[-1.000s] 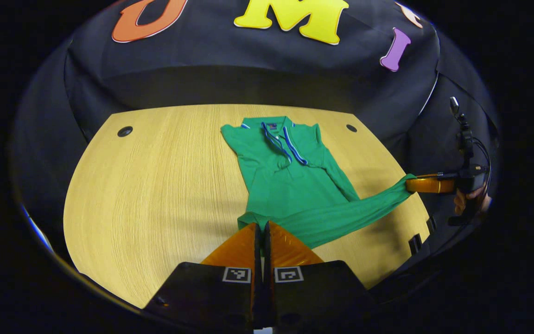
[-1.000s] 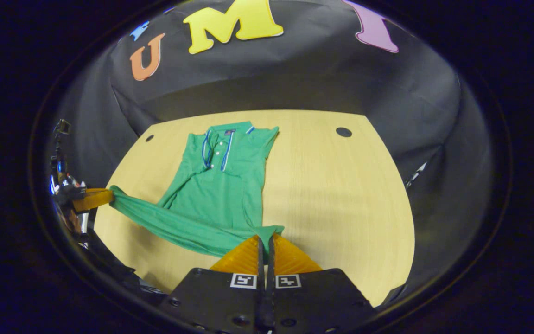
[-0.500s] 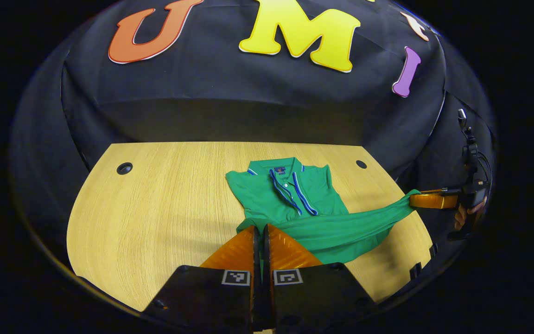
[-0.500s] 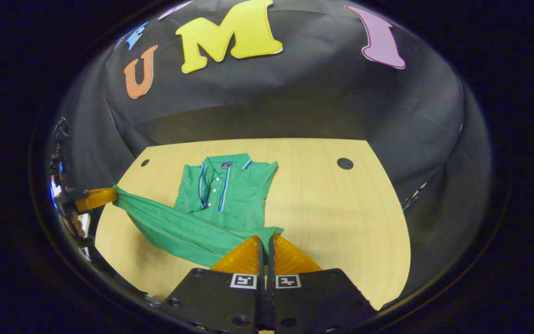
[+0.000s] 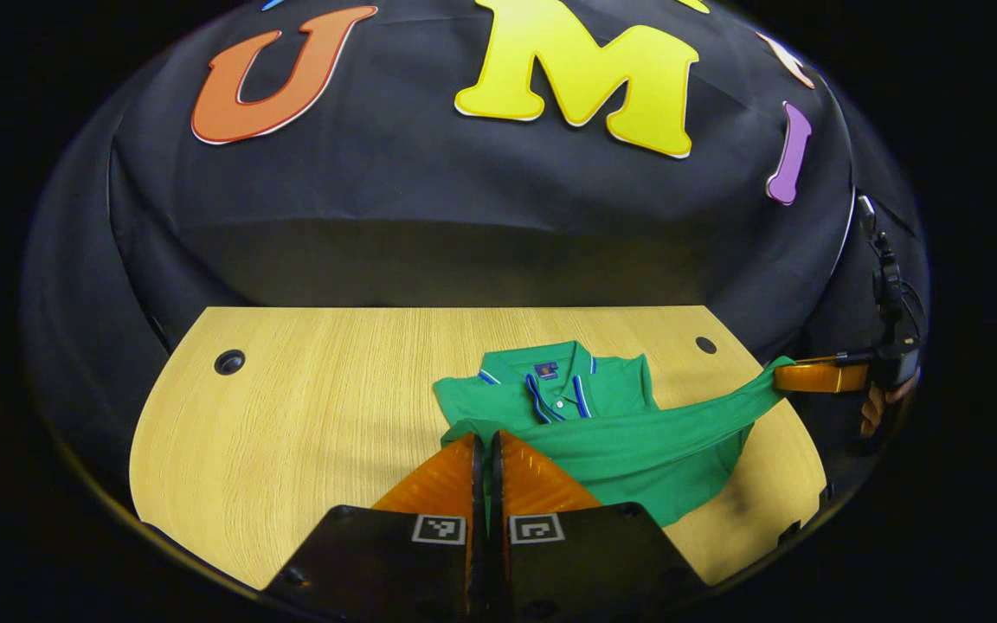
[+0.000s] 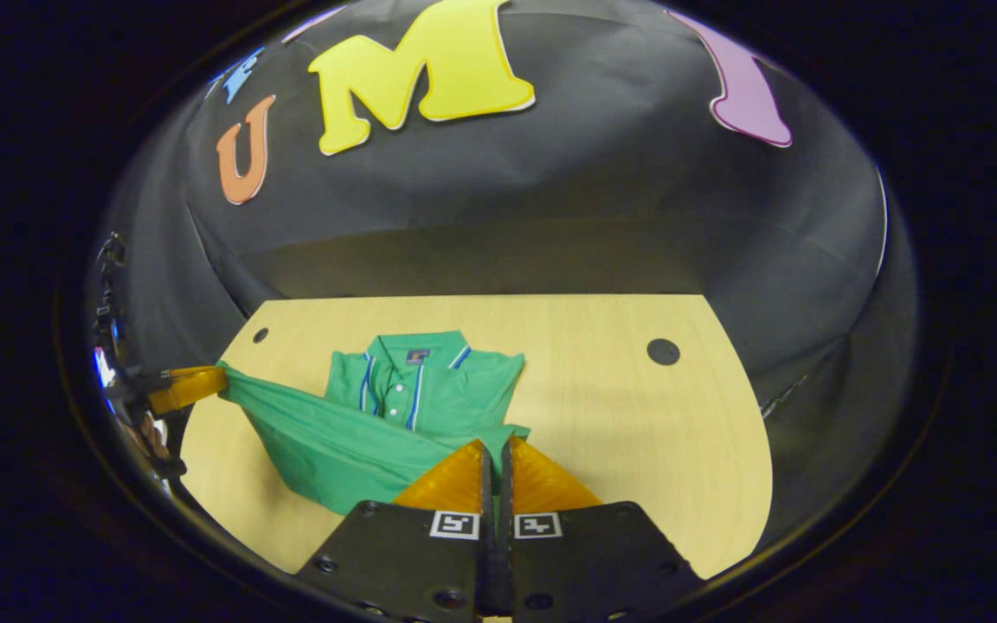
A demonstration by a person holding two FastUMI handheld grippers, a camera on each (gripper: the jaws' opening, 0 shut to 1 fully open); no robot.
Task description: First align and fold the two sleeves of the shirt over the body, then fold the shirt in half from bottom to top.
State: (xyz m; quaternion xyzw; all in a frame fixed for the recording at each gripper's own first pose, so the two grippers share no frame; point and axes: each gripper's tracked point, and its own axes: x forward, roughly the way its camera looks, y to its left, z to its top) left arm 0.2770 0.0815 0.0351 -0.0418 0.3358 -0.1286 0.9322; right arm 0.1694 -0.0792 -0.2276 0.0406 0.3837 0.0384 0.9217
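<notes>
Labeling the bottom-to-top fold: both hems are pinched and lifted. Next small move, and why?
Probably carry both corners forward and lower them at the collar: each hand-held gripper, left and right, pinches the shirt hem, stretched taut short of it.

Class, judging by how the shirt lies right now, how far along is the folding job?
Done: both sleeves look folded in, since the shirt lies as a narrow strip on the table. In hand: the left gripper and right gripper each pinch a bottom corner, and the hem hangs stretched between them above the collar. Left: lay the hem down near the collar and let go.
</notes>
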